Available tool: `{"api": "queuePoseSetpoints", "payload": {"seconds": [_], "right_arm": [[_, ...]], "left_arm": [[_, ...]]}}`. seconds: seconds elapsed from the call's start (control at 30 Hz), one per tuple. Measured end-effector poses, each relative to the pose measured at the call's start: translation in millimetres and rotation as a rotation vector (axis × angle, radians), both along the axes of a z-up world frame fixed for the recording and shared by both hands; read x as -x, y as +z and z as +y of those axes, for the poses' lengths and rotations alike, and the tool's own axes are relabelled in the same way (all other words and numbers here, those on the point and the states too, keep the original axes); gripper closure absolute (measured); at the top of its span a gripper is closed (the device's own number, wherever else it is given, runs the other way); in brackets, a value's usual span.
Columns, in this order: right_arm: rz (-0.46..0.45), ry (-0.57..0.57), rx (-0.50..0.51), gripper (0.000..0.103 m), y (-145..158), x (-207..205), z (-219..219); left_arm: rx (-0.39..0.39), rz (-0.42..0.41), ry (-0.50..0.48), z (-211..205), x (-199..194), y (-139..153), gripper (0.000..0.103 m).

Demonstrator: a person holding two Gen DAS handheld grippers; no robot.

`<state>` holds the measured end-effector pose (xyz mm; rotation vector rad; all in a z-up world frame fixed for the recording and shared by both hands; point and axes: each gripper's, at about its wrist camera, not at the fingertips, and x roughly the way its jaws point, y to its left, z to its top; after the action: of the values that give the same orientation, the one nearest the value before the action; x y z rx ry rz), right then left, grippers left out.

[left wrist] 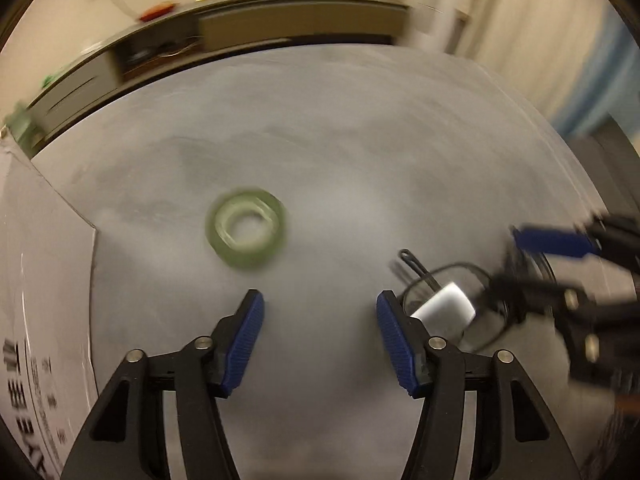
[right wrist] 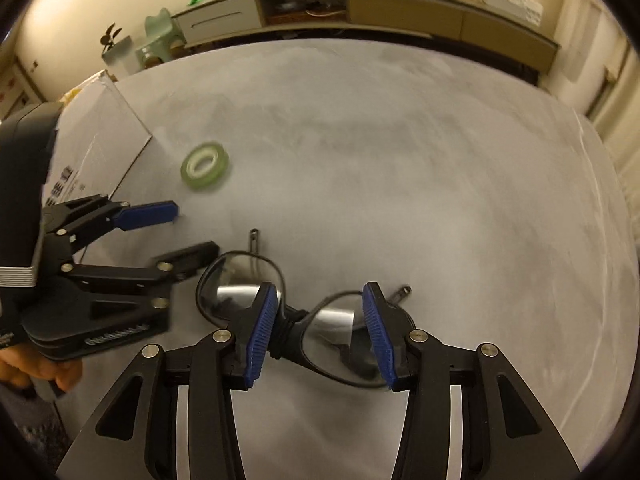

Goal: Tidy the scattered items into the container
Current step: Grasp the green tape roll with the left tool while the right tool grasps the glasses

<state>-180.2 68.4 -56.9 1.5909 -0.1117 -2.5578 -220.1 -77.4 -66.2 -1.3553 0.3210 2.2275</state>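
Observation:
A pair of black-framed glasses lies on the grey table. My right gripper is open, its blue pads either side of the bridge and one lens, not pressing on them. A green tape roll lies flat ahead of my left gripper, which is open with nothing between its pads. The left wrist view, blurred, shows the glasses just right of my right-hand finger, with the right gripper over them. The right wrist view shows the tape roll beyond the left gripper.
A white cardboard box with printed text stands at the table's left edge, close to the tape; its flap also shows in the right wrist view. A hand holds the left gripper. A low sideboard runs along the far wall.

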Motion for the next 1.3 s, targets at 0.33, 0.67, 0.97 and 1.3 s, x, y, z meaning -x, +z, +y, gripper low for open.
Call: {"api": "queuePoseSetpoints", "payload": {"seconds": [0.33, 0.67, 0.97, 1.3], "right_arm": [[0.222, 0.333, -0.266, 0.048, 19, -38, -42], [0.090, 0.353, -0.136, 0.050, -10, -9, -41], [-0.045, -0.010, 0.140, 0.049, -20, 1, 30], [0.142, 0.157, -0.044, 0.045, 18, -21, 24]], "left_arm": [[0.055, 0.157, 0.096, -4, 36, 13, 0.038], [-0.017, 0.087, 0.014, -3, 50, -4, 0.054], [0.035, 0.006, -0.023, -10, -18, -3, 0.054], [-0.062, 0.096, 0.063, -42, -75, 16, 0.036]]}}
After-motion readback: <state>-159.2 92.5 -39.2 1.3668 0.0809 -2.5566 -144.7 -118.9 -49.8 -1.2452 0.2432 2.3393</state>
